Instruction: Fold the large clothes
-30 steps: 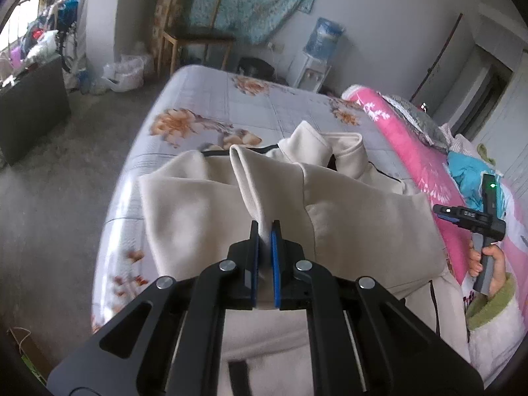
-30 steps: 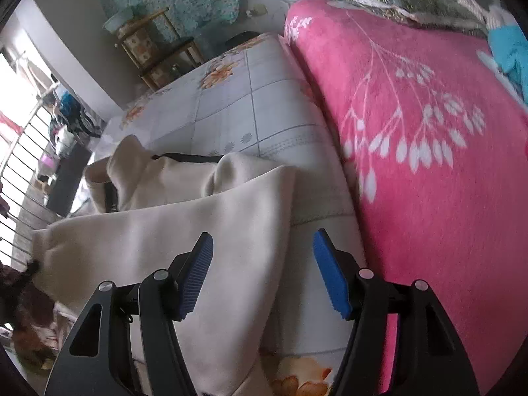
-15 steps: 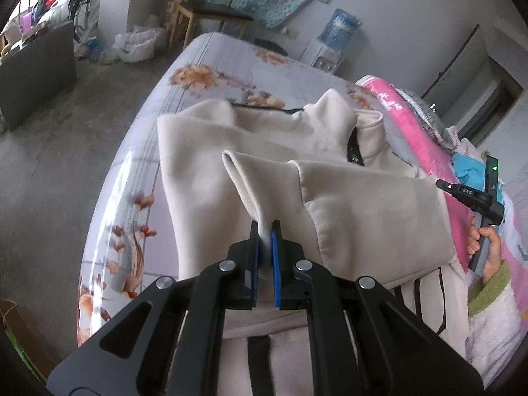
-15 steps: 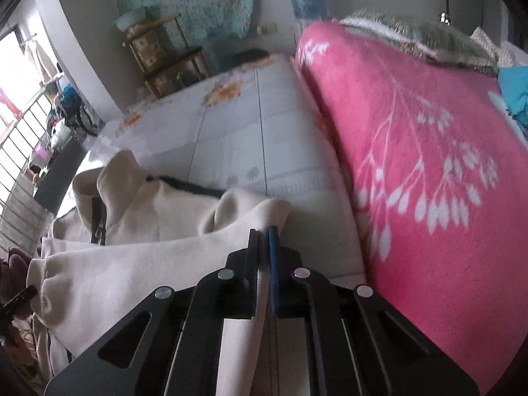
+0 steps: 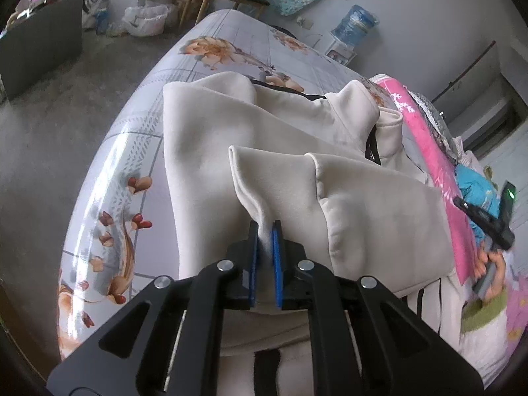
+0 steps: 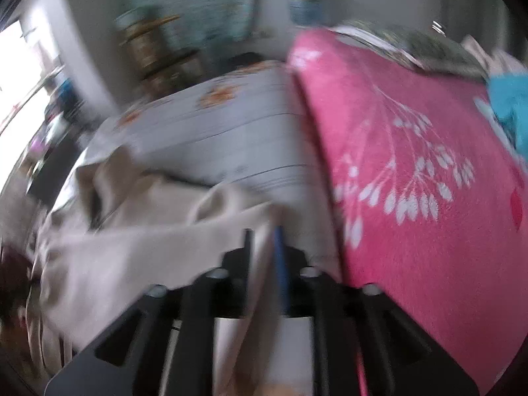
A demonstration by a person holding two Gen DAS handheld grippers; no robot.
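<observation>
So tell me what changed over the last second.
The right gripper closed on the cream jacket's edge; its jaws have just been opening, fabric between them. The left gripper brought its pinched fold down toward the bed. It stays clamped.

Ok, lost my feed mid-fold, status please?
Left gripper shut on cream jacket fold. Right gripper jaws just opening, jacket edge between them, view blurred. Pink blanket alongside, not blocking.

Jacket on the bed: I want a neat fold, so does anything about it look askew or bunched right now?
Yes. The jacket lies crooked on the bed, its collar standing up, and the folded-over part is puckered beside the left tongs, which pinch its edge.
</observation>
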